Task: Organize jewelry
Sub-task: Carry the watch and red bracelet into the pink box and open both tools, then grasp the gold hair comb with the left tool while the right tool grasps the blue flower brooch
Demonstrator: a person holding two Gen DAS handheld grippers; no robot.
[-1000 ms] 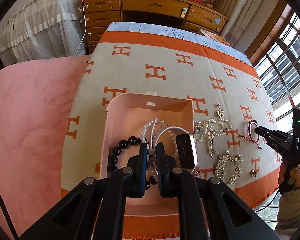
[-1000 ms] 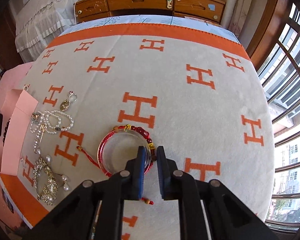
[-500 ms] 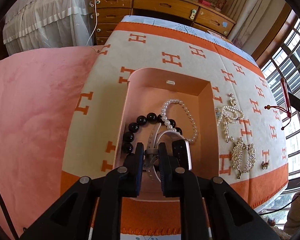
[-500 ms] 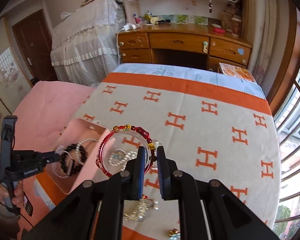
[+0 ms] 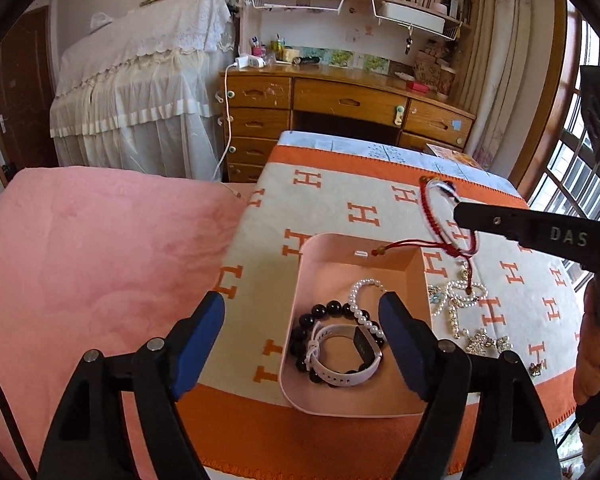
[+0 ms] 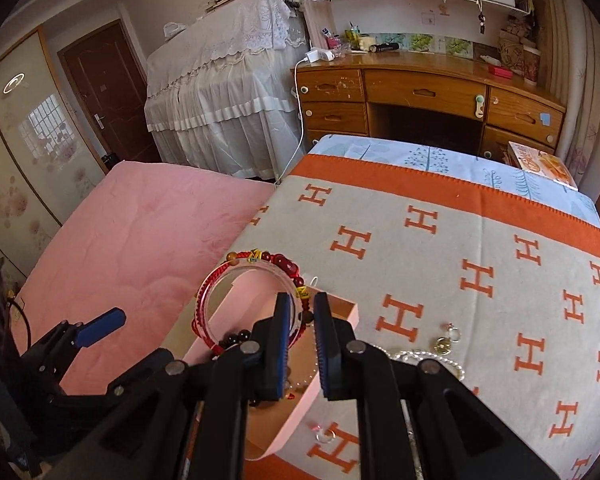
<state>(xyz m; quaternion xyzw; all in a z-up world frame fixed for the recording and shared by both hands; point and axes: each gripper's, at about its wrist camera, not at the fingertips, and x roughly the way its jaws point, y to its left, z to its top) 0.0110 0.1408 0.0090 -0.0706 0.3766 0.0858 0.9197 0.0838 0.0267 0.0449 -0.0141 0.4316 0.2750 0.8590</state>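
Both grippers changed: left gripper (image 5: 302, 322), earlier clenched on the white watch (image 5: 342, 354), is opening empty; right gripper (image 6: 302, 312), grasping the red bracelet (image 6: 248, 300), now hangs at frame centre over the pink box (image 5: 416, 280).

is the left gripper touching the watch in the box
Apart. The left wrist view shows the left gripper with jaws opening wide, and the watch lying free in the box, clear of both pads.

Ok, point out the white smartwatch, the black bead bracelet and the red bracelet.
white smartwatch (image 5: 363, 342): left wrist view, on its dark screen.
black bead bracelet (image 5: 320, 312): left wrist view, on a bead at its far side.
red bracelet (image 6: 208, 290): right wrist view, on its red cord.
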